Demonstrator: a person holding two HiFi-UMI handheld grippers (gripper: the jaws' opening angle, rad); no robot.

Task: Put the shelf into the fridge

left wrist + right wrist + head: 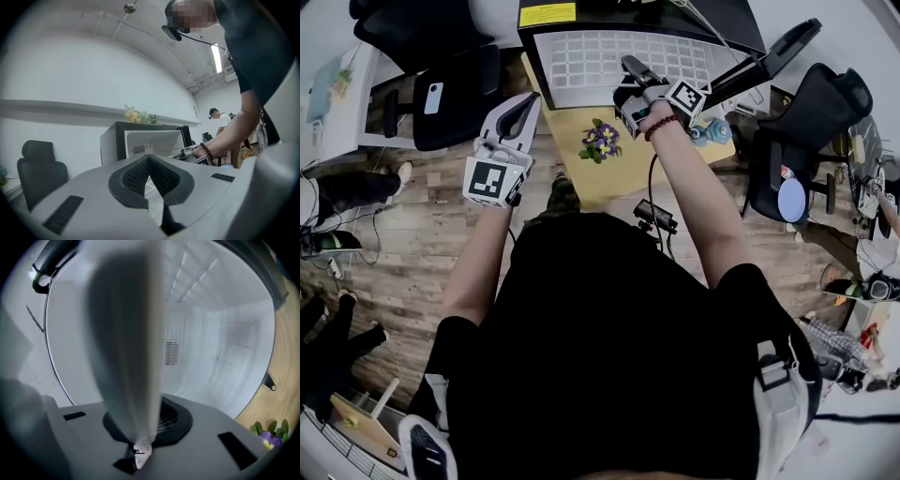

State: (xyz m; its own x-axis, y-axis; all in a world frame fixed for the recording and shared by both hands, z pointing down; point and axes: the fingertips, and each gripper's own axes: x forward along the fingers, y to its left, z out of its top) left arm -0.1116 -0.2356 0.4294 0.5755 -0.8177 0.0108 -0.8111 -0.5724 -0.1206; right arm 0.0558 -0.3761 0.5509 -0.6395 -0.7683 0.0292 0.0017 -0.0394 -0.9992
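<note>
The black fridge (pixel 546 36) stands open on a yellow table (pixel 614 178), its door (pixel 741 70) swung out to the right. The white grid shelf (pixel 619 54) lies flat in the fridge's opening. My right gripper (pixel 635 73) is shut on the shelf's front edge. In the right gripper view the shelf (pixel 126 333) is a blurred white slab rising from the right gripper (pixel 139 446), with the white fridge interior (pixel 220 352) behind it. My left gripper (pixel 525 105) is shut on nothing, left of the fridge. In the left gripper view, the left gripper (pixel 151 164) points toward the fridge (pixel 140 140).
Purple flowers (pixel 600 141) and a blue object (pixel 712 131) sit on the table in front of the fridge. Black office chairs stand at the left (pixel 450 94) and right (pixel 816 112). Another person (pixel 218 119) stands in the background.
</note>
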